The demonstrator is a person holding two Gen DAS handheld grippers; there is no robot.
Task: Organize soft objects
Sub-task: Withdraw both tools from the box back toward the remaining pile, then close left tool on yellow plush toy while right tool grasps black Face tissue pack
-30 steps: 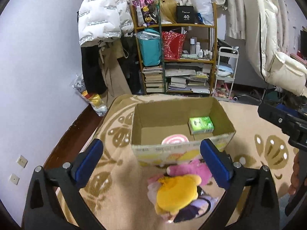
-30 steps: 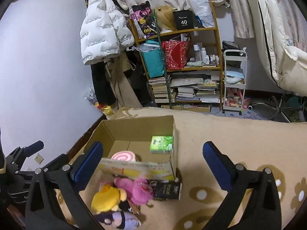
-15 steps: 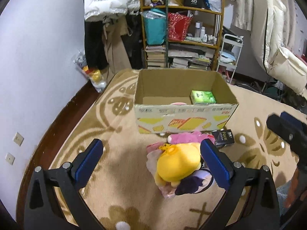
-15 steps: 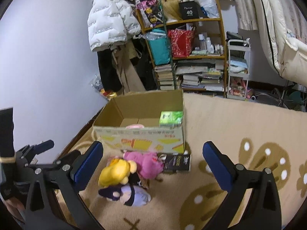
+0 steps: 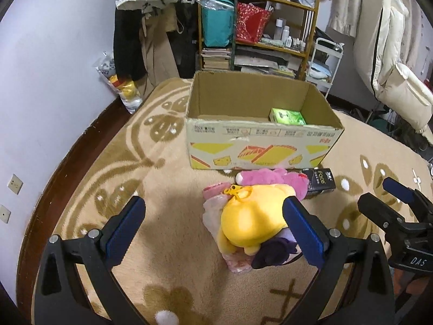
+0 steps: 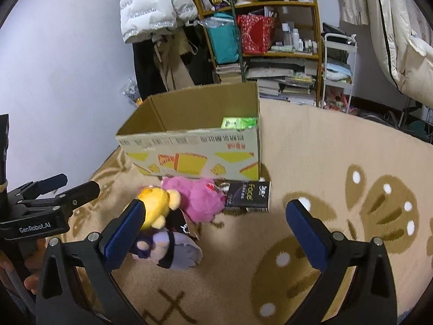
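Observation:
A pile of soft toys lies on the carpet in front of an open cardboard box (image 5: 259, 146) (image 6: 194, 154): a yellow plush (image 5: 251, 219) (image 6: 155, 205), a pink plush (image 5: 270, 178) (image 6: 200, 200) and a purple-and-white plush (image 5: 273, 254) (image 6: 170, 249). A green pack (image 5: 286, 116) (image 6: 238, 122) lies inside the box. My left gripper (image 5: 213, 233) is open and empty, low over the carpet, with the yellow plush by its right finger. My right gripper (image 6: 216, 233) is open and empty, just right of the pile.
A black "Face" box (image 5: 319, 181) (image 6: 249, 196) lies beside the pink plush, by the box's front. A cluttered shelf (image 5: 257, 27), hanging coats and a white trolley (image 6: 338, 70) stand behind. A white wall and dark floor strip (image 5: 67, 157) border the carpet at left.
Both grippers have dropped lower and drawn back from the box, so the toys sit higher and larger in view. Both stay open. The pink round item in the box is now hidden by its front wall.

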